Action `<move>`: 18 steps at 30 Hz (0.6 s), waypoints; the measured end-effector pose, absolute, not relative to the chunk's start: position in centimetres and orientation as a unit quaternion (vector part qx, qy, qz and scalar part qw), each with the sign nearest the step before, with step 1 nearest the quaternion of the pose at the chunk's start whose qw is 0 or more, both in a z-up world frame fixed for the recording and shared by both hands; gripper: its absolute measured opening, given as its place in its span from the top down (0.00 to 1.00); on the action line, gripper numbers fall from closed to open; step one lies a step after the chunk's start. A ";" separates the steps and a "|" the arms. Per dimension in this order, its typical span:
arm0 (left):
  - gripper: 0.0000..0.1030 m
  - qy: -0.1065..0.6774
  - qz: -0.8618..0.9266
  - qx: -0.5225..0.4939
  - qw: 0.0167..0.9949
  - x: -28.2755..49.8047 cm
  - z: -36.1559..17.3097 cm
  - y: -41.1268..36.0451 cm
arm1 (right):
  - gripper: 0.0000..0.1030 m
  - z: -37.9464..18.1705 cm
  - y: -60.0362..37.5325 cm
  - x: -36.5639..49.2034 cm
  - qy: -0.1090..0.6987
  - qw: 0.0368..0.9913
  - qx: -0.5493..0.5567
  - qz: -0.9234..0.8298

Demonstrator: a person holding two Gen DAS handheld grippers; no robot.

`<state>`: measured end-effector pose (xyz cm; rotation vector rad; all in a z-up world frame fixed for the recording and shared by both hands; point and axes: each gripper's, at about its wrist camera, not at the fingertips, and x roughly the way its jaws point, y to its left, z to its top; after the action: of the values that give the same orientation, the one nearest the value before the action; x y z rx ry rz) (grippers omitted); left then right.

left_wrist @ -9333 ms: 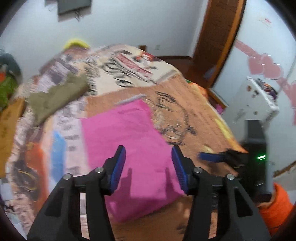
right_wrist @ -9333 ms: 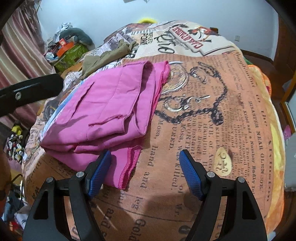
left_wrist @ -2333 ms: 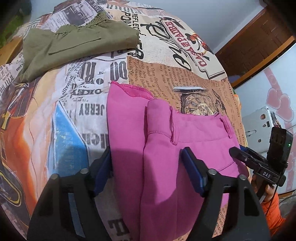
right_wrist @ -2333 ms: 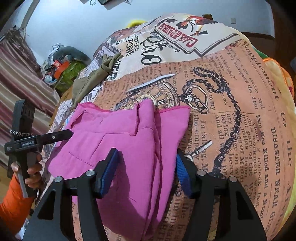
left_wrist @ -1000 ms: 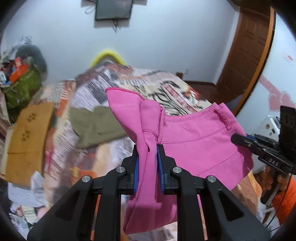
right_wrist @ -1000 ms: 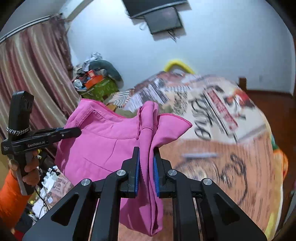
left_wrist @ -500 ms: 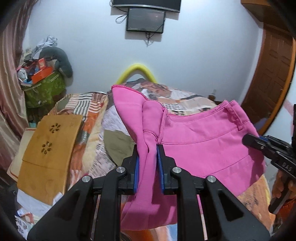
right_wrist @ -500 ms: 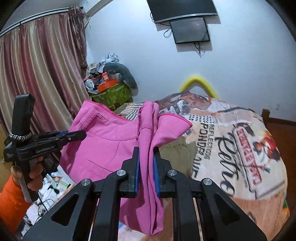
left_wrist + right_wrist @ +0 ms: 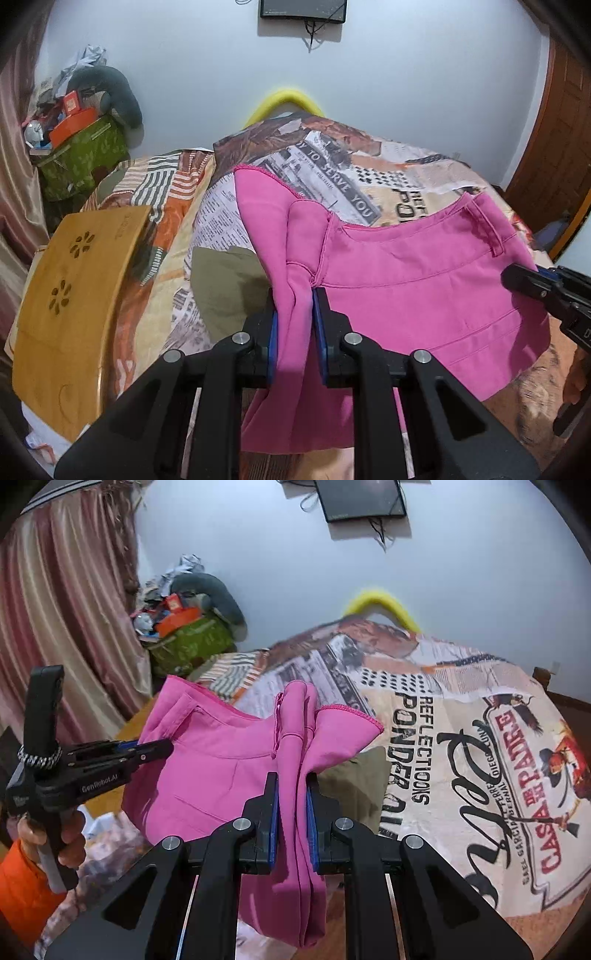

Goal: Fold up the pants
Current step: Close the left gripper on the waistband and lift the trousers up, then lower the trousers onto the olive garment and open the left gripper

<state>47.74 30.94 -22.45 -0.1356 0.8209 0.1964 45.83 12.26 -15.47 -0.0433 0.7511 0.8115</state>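
The folded pink pants [image 9: 406, 280] hang in the air above the bed, held at both ends. My left gripper [image 9: 294, 317] is shut on one bunched end of them. My right gripper [image 9: 291, 797] is shut on the other bunched end [image 9: 295, 738]. In the left wrist view the right gripper [image 9: 539, 288] shows at the right edge, clamped on the waistband side. In the right wrist view the left gripper [image 9: 122, 755] shows at the left, clamped on the pants' far corner. The cloth sags between the two grippers.
Olive-green pants [image 9: 225, 284] lie on the newspaper-print bedspread [image 9: 461, 738] below the pink ones. A wooden lap tray [image 9: 70, 295] lies at the bed's left side. A green box with clutter [image 9: 81, 155] stands in the corner by the curtain [image 9: 62, 609].
Both grippers, shut on the pink pants, have tilted down a little and moved forward over the bed. The olive pants now lie closer under the pink ones.
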 end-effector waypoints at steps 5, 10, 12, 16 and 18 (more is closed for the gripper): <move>0.83 0.411 0.097 -0.097 0.901 50.8 -26.4 32.5 | 0.89 -17.8 13.9 48.2 0.357 0.852 -0.051 0.378; 0.80 0.446 0.086 -0.136 0.880 52.7 -29.6 34.3 | 0.89 -20.5 14.7 49.5 0.366 0.852 -0.068 0.367; 0.73 0.443 0.090 -0.126 0.883 52.4 -29.5 34.2 | 0.87 -21.3 14.4 49.9 0.373 0.851 -0.063 0.365; 0.69 0.448 0.128 -0.099 0.879 51.8 -29.3 34.9 | 0.83 -21.5 13.1 50.2 0.381 0.851 -0.050 0.358; 0.69 0.460 0.150 -0.087 0.871 51.4 -29.6 35.6 | 0.81 -21.3 12.5 50.1 0.379 0.856 -0.052 0.349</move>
<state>51.38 35.64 -29.57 -0.1817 0.9627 0.3141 50.08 12.53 -21.26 -0.1098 0.7965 0.7329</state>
